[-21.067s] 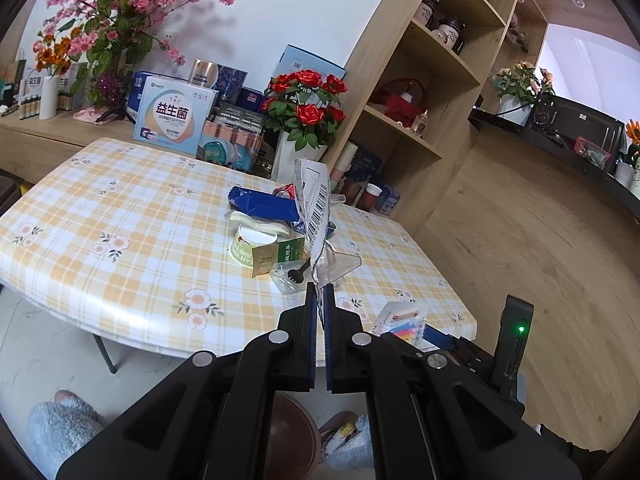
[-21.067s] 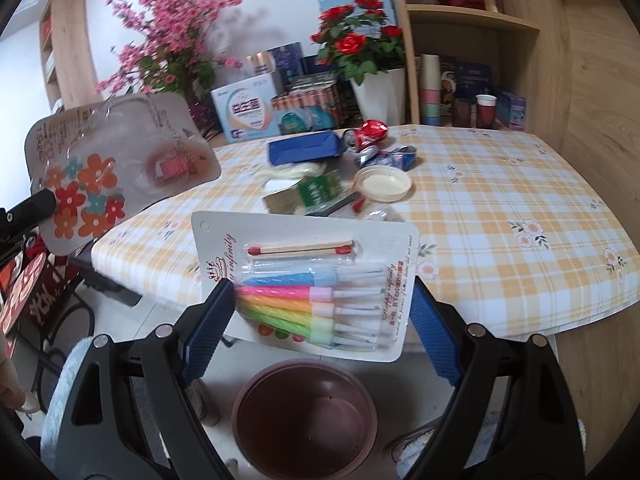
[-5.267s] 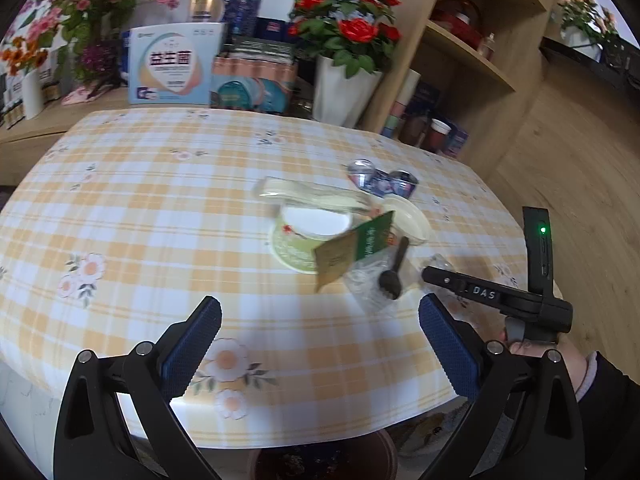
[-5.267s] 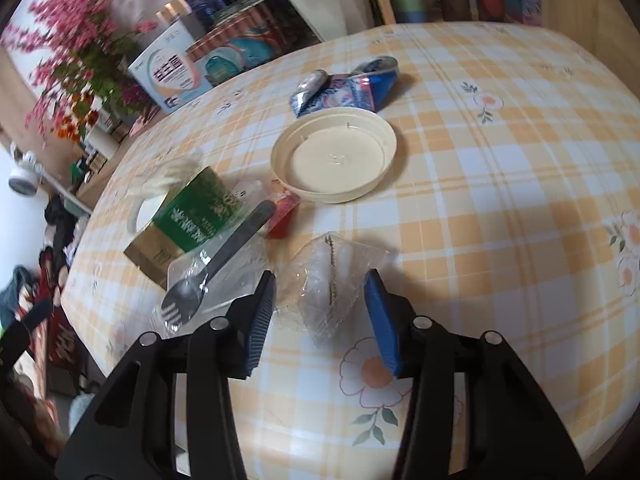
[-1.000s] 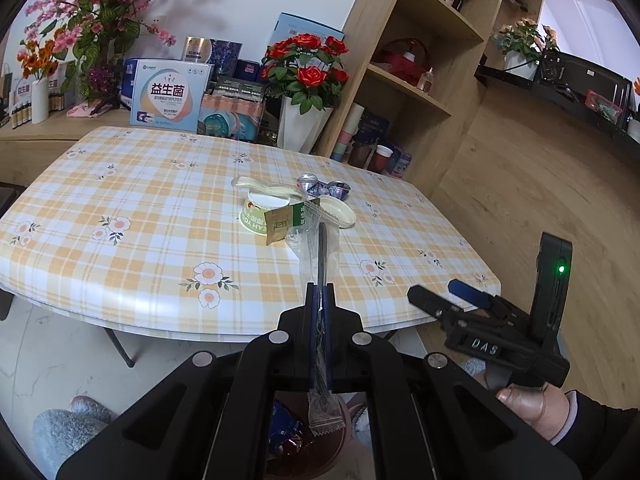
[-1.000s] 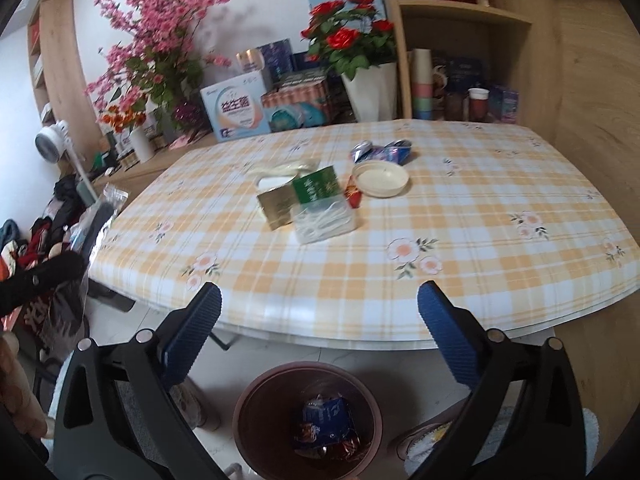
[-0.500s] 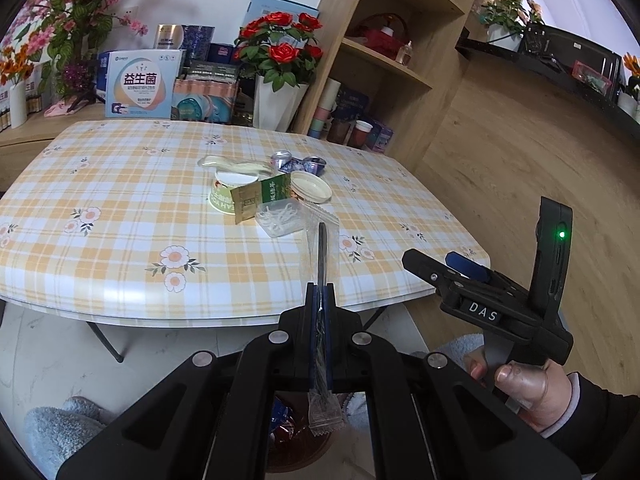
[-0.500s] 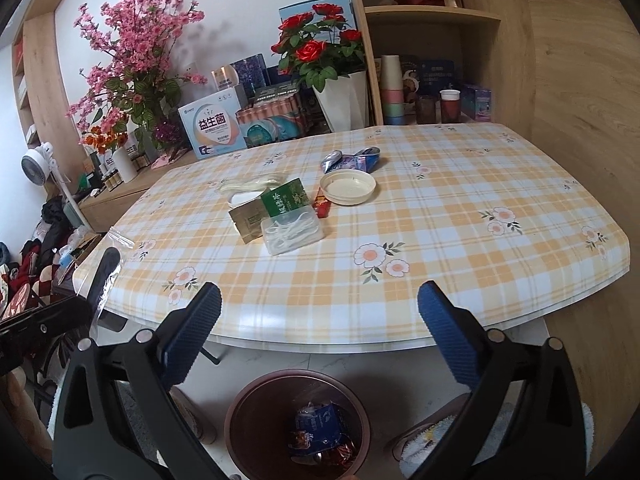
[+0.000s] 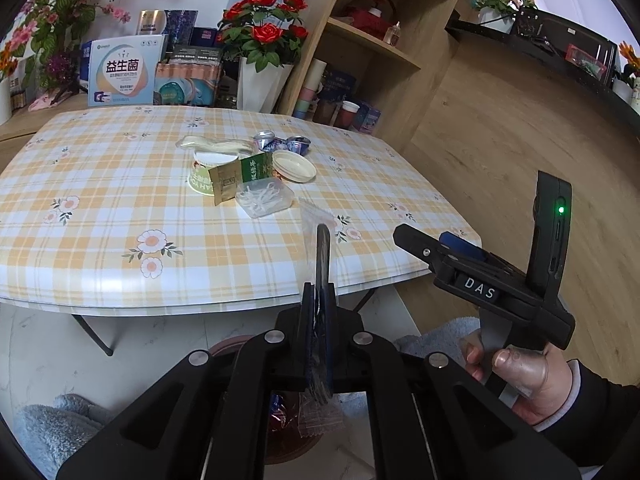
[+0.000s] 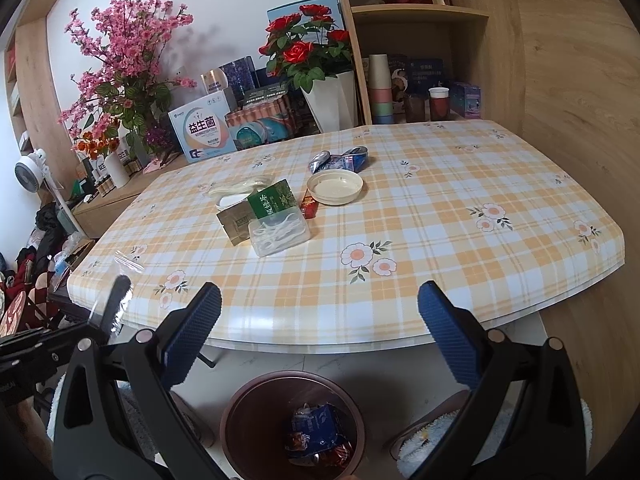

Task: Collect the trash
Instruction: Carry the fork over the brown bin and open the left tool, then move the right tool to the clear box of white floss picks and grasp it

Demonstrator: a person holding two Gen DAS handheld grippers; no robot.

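My left gripper (image 9: 318, 292) holds a black plastic fork in a clear bag (image 9: 322, 248) upright between its jaws, which are starting to open; the bag's tail hangs below over the brown bin (image 9: 228, 346). In the right wrist view the bagged fork (image 10: 116, 300) stands at the lower left, beside the bin (image 10: 240, 412), which holds wrappers. My right gripper (image 10: 318, 300) is open and empty above the bin, in front of the table (image 10: 440, 208). On the table lie a clear box of floss picks (image 10: 279, 236), a green tea packet (image 10: 272, 200), a cream lid (image 10: 335, 187) and a crushed can (image 10: 340, 160).
A paper cup (image 9: 208, 168) and a red wrapper (image 10: 309, 206) sit among the trash. Flower vases and boxes line the far side, wooden shelves stand at the right. A hand (image 9: 516, 376) holds the right gripper (image 9: 440, 248). Grey slippers flank the bin.
My left gripper has sunk and drifted toward the bin with the bagged fork still in it. The right gripper has tipped slightly down, showing more of the bin.
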